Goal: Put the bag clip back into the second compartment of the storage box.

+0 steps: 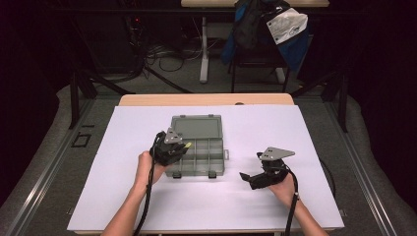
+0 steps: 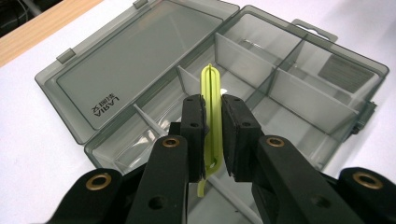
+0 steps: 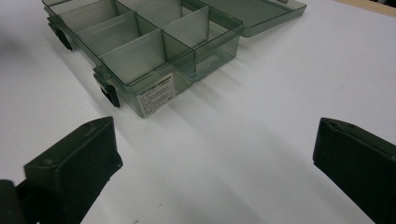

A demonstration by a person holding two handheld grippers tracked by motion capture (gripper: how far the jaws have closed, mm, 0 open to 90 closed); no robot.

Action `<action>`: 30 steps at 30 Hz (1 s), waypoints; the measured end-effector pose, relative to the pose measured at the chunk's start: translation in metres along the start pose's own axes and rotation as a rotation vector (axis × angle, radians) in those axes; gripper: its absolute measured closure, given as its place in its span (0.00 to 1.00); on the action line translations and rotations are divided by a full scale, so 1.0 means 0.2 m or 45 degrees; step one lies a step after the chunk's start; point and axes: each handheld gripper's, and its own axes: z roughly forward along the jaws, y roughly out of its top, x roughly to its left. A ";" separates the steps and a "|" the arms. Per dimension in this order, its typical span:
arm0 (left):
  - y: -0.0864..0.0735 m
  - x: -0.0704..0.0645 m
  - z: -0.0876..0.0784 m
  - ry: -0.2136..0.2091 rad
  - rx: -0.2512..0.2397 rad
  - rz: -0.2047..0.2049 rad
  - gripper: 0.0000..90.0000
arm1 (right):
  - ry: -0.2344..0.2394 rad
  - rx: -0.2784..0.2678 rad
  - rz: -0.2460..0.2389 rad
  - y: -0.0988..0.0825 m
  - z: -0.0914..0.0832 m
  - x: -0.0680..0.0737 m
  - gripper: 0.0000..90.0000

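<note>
A white sheet (image 1: pixel 206 196) covers nearly the whole worktop (image 1: pixel 147 100), leaving a strip of bare wood along the far edge. The grey translucent organiser box (image 1: pixel 199 157) sits a little left of the middle, its lid (image 1: pixel 195 126) folded flat back toward the far edge and its two dark latches facing the person. To the left of the box, to its right and along the near edge there is wide bare sheet, and the two hands are well apart from each other. The left gripper (image 2: pixel 213 135) hovers over the near left corner of the box, above the divided compartments, and is clamped on a thin yellow-green clip (image 2: pixel 211 116); the clip stands upright between the pads, its rounded loop rising above the fingertips (image 2: pixel 192 116) and its lower end hanging below them. In the high view the clip's tip (image 1: pixel 187 146) pokes out toward the middle of the box; it is clear of the dividers, though which compartment lies directly beneath it cannot be told. The right gripper (image 1: pixel 244 175) is held low over the bare sheet to the right of the box, pointing left toward it, and stands wide open with nothing between its fingers (image 3: pixel 74 163). In the right gripper view the near right corner of the box, with its label (image 3: pixel 156 95), lies ahead and apart from that gripper.
</note>
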 end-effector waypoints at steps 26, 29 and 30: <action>0.05 0.03 0.13 0.060 0.027 -0.107 0.88 | -0.001 0.005 -0.003 0.00 0.00 0.00 0.00; 0.05 0.03 0.14 0.059 0.032 -0.112 0.88 | 0.001 0.004 -0.003 0.00 0.00 0.00 0.00; 0.05 0.03 0.15 0.061 0.031 -0.113 0.88 | 0.000 0.004 -0.005 0.00 0.00 0.00 0.00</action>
